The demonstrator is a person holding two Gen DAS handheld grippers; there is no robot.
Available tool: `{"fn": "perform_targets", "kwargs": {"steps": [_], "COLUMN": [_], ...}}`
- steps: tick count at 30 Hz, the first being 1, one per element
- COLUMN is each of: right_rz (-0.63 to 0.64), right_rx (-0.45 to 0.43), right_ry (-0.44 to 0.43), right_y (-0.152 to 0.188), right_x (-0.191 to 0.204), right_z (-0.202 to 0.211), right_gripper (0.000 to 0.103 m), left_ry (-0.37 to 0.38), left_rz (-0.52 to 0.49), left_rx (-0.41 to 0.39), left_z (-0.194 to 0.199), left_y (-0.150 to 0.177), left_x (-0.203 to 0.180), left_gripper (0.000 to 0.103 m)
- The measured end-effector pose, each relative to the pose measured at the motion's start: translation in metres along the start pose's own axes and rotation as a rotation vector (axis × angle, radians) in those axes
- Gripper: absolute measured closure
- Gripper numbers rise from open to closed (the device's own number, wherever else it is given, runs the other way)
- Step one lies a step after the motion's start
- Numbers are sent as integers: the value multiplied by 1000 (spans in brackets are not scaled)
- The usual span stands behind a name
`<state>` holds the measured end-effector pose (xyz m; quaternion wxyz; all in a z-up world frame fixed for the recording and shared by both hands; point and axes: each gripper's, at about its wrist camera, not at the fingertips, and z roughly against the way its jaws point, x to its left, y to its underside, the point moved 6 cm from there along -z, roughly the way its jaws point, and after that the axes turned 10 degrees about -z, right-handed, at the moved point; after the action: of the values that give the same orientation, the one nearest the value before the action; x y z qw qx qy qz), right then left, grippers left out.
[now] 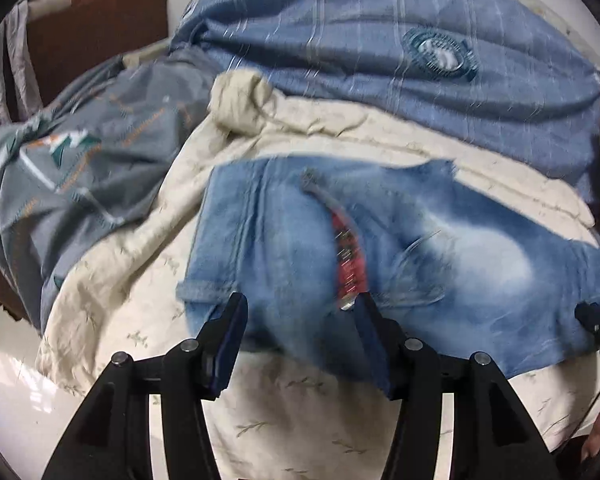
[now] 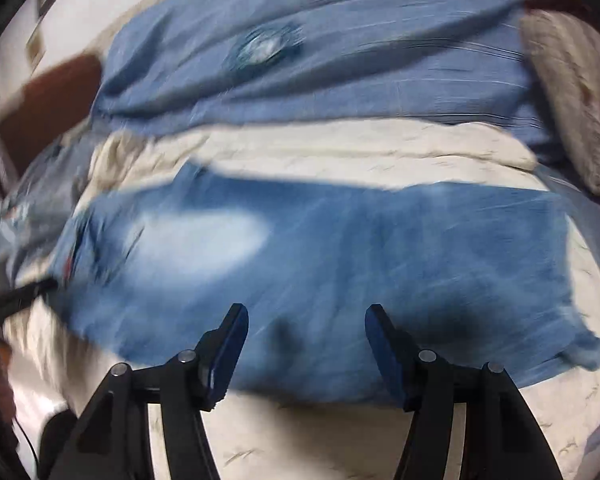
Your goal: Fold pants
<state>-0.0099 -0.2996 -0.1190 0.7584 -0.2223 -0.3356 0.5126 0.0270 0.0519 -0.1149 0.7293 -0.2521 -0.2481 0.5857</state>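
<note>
Light blue jeans point(image 1: 460, 240) lie spread across a cream quilt point(image 1: 300, 420), waist end to the left, with a red lining point(image 1: 346, 260) showing at the open fly. My left gripper point(image 1: 300, 306) hovers over the waist near its front edge, jaws wide apart and pads not pressing the denim. In the right wrist view the jeans point(image 2: 340, 248) run across the frame, blurred. My right gripper point(image 2: 306, 314) stands open above the leg part near the front edge. A tip of the right gripper point(image 1: 596, 320) shows at the left wrist view's right edge.
A blue striped blanket point(image 1: 380, 40) is bunched behind the jeans. A grey printed sheet point(image 1: 80, 160) lies at the left, with a brown headboard point(image 1: 96, 28) beyond it. A beige pillow point(image 2: 572, 100) sits at the far right. White floor point(image 1: 12, 400) shows at the lower left.
</note>
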Motion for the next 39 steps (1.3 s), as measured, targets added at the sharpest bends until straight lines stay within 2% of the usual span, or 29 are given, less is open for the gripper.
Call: {"fn": "perform_targets", "kwargs": {"steps": [3,8,11,13,15,18,21,22,25,30,33,34,35,36,37,38,39], "right_rz": [-111,-302,-332,-361,-369,-376,-401,-421,-449,-466,-435,-399,-353,-317,-310,-329,-351], "right_rx": [-39,-77,-23,47,48,-9,-127,-165,-217,-139,-54,-26,-19,-23,-41,-76,-132], "right_ry": [31,21,56,77,22,31,38,42,112,115,91,101,150,193,185,155,129], "right_y": [-16,-23,-14,-3,-2,-6,-26,-36,-61,-86,-90,-87,-85,-85,-88,-92,-99], "right_x": [-36,-95,-125,-141,-144,-150,-160,-165,-178,-180,-174,-170,-167,-167,-165,-165,-166], "right_z": [9,29,29,23,30,48,69,73,65,21,-10,-18,-22,-21,-17,-8,4], "right_gripper": [39,39,39,39,40,39,39,35,30,30,31,45,58,77,84,88,93], "left_ry": [19,33,22,19,18,28,27,25,19,11,15,17,19,21,22,21,19], "left_rz": [-27,-54,-66,-86,-117,-131,-138,-142,-158,-176,-178,-177,-176,-174,-172,-170,-169], "left_rx": [-14,38,98,74,83,91,97,98,97,87,90,91,93,94,95,96,96], "left_z": [0,-26,-45,-41,-41,-42,-43,-44,-45,-45,-44,-45,-45,-45,-45,-45,-46], "left_y": [-11,-12,0,2,3,2,1,1,1,4,3,3,3,3,3,3,3], "left_x": [-13,-31,-34,-35,-36,-35,-34,-35,-37,-40,-39,-39,-39,-39,-39,-39,-39], "left_gripper": [38,37,36,35,34,32,30,29,27,25,25,25,25,25,25,25,25]}}
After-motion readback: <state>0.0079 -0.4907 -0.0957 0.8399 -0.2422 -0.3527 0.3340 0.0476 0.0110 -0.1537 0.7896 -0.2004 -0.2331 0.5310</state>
